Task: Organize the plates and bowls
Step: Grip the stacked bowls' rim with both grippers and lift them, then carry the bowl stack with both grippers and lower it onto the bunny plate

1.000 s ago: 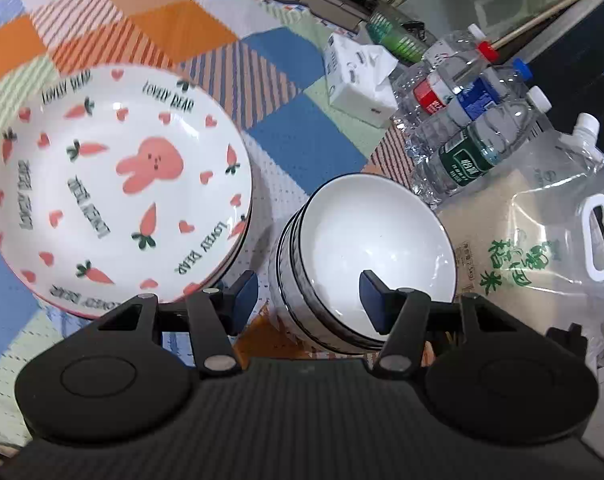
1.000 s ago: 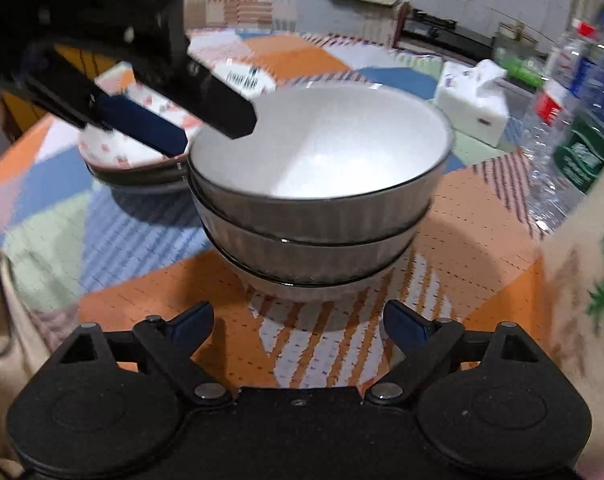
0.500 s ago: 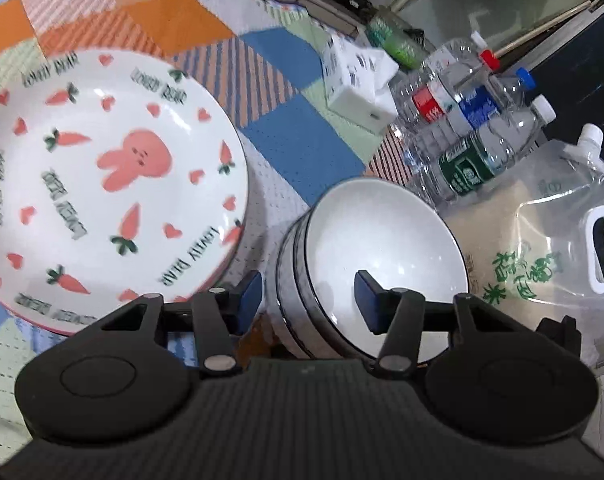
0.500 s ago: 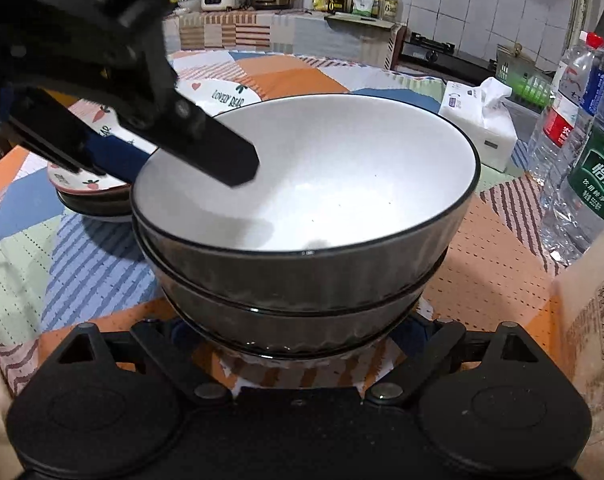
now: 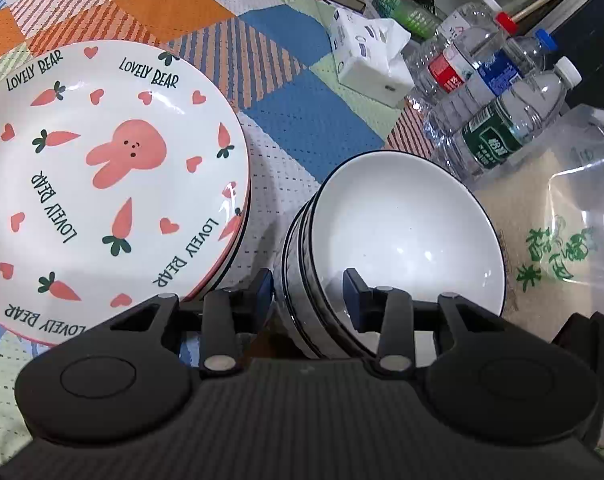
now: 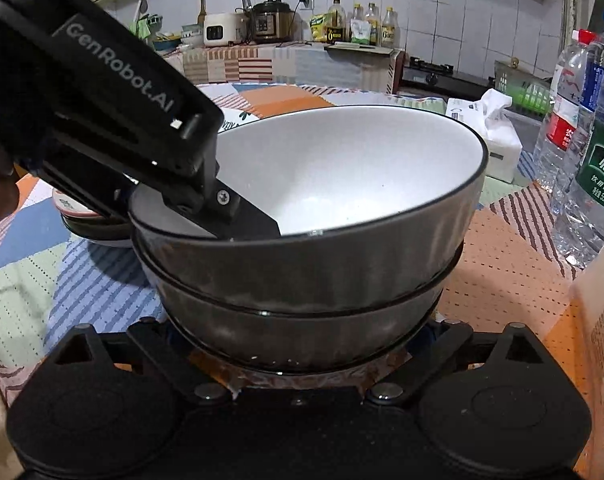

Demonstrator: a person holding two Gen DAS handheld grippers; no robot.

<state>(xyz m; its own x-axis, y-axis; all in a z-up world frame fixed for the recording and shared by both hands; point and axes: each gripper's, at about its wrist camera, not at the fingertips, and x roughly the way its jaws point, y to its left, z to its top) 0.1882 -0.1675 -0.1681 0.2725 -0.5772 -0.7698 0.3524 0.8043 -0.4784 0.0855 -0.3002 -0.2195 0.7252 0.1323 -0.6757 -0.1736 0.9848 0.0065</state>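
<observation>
A stack of grey bowls with white insides (image 5: 406, 236) stands on the patterned tablecloth; it fills the right wrist view (image 6: 302, 264). My left gripper (image 5: 308, 294) straddles the near wall of the stack, one finger inside the top bowl, one outside, jaws apart with a gap to the wall. It also shows in the right wrist view (image 6: 237, 220). My right gripper (image 6: 302, 344) is open around the bottom of the stack, its fingertips hidden under the bowls. A stack of rabbit-and-carrot plates (image 5: 101, 176) lies left of the bowls.
A tissue box (image 5: 368, 60) and several water bottles (image 5: 498, 120) stand behind the bowls. A rice bag (image 5: 558, 252) lies at the right, close to the bowls. The tablecloth (image 5: 302, 120) shows between plates and tissue box.
My left gripper has come down over the bowl wall, one finger going inside the top bowl. My right gripper has moved forward until the bowl stack sits between its open fingers.
</observation>
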